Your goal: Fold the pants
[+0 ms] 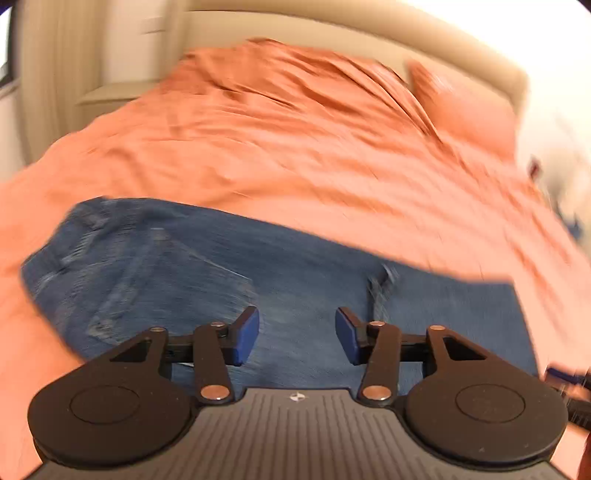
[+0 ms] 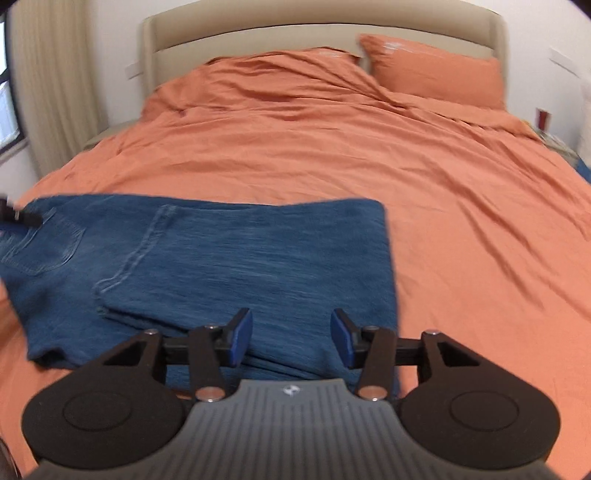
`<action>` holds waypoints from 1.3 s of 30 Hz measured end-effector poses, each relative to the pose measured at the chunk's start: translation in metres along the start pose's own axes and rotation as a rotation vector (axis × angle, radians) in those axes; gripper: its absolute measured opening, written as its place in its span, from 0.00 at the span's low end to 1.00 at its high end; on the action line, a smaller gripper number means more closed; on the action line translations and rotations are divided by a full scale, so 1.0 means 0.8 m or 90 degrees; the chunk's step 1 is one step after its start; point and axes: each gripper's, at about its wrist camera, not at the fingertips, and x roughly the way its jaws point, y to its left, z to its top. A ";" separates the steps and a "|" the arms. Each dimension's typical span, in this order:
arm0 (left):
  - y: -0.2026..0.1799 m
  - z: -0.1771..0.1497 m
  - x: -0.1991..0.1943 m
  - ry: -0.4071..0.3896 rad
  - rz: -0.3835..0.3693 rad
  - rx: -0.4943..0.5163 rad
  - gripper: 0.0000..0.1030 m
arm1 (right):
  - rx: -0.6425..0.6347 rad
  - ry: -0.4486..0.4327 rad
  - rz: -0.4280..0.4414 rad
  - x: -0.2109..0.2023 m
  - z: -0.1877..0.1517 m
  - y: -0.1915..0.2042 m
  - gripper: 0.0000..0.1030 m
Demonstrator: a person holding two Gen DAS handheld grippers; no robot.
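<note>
Blue denim pants point(image 2: 207, 258) lie folded flat on the orange bedcover, waist and back pocket to the left, folded edge to the right. They also show, blurred, in the left wrist view point(image 1: 229, 280). My left gripper point(image 1: 297, 334) is open and empty, held above the middle of the pants. My right gripper point(image 2: 291, 338) is open and empty, above the near right part of the pants. A dark piece of the left gripper point(image 2: 18, 216) shows at the left edge, over the waist end.
The orange bedcover point(image 2: 369, 155) stretches away to a beige headboard point(image 2: 295, 33). An orange pillow point(image 2: 436, 70) lies at the far right. Curtains point(image 2: 55, 81) hang at the left. A nightstand with small items point(image 2: 546, 129) stands at the right.
</note>
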 end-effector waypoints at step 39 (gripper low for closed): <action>0.347 0.012 0.124 0.000 0.046 -0.466 0.34 | -0.157 0.128 0.114 0.187 0.076 0.146 0.37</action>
